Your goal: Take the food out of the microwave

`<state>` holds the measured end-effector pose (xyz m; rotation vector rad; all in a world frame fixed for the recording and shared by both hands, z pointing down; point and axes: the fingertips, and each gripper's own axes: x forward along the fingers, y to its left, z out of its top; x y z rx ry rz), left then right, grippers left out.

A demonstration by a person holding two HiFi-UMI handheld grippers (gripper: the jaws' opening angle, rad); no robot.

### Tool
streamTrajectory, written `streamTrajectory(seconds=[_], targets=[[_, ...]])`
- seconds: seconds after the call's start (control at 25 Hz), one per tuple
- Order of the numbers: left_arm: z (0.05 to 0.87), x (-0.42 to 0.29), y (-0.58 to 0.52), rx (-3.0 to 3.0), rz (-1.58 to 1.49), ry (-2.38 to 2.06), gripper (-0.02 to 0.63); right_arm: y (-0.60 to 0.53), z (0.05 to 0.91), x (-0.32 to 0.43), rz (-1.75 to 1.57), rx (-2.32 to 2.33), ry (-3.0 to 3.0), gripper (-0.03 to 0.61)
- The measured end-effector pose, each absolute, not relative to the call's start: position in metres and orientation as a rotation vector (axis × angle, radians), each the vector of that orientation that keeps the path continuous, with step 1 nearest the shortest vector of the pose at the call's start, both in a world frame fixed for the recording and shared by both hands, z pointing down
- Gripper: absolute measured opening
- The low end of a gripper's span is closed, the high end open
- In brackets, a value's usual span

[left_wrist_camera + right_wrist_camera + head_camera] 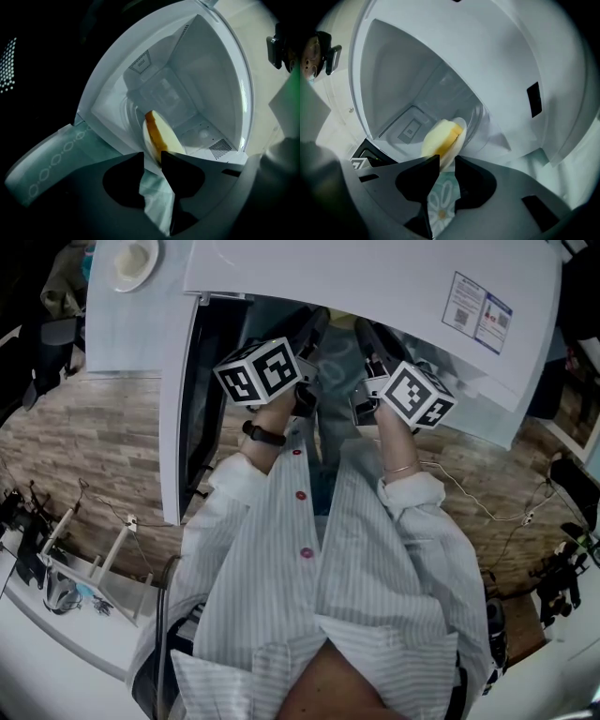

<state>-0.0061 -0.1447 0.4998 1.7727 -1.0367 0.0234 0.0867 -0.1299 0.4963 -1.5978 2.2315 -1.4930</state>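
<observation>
A white plate [165, 137] carrying yellow food [152, 127] sits at the front of the open microwave's white cavity [206, 75]. In the left gripper view it shows edge-on and tilted. My left gripper [152, 157] is shut on its near rim. From the other side, my right gripper [446, 161] is shut on the plate's [458, 125] opposite rim, with the food [437, 138] just beyond the jaws. In the head view only the two marker cubes [258, 371] [417, 395] show. The jaws themselves are hidden under the microwave's top [375, 287].
The microwave door [178, 409] stands open at the left, its dark mesh window [8, 65] close beside my left gripper. A patterned cloth [51, 164] lies under the microwave's front. A small dish [131, 263] sits on the table at the far left. Cables and gear lie on the wood floor [84, 437].
</observation>
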Motion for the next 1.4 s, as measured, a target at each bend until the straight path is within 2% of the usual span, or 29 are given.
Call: streamTrajectory(seconds=[0.08, 0.28, 0.96, 1.4], targets=[[0.497, -0.004, -0.145, 1.783, 0.023, -1.033, 0.092, -0.13, 0.495, 0.087, -1.5, -1.59, 2.212, 0.112], [0.498, -0.003, -0.142, 1.774, 0.029, -1.028, 0.08, -0.125, 0.497, 0.088, -1.534, -1.59, 2.155, 0.103], [0.487, -0.011, -0.124, 1.83, 0.067, -1.043, 0.078, -0.107, 0.488, 0.081, -1.491, -1.57, 2.168, 0.097], [0.463, -0.015, -0.074, 1.788, -0.022, -1.154, 0.078, -0.068, 0.465, 0.077, -1.493, -1.442, 2.295, 0.095]])
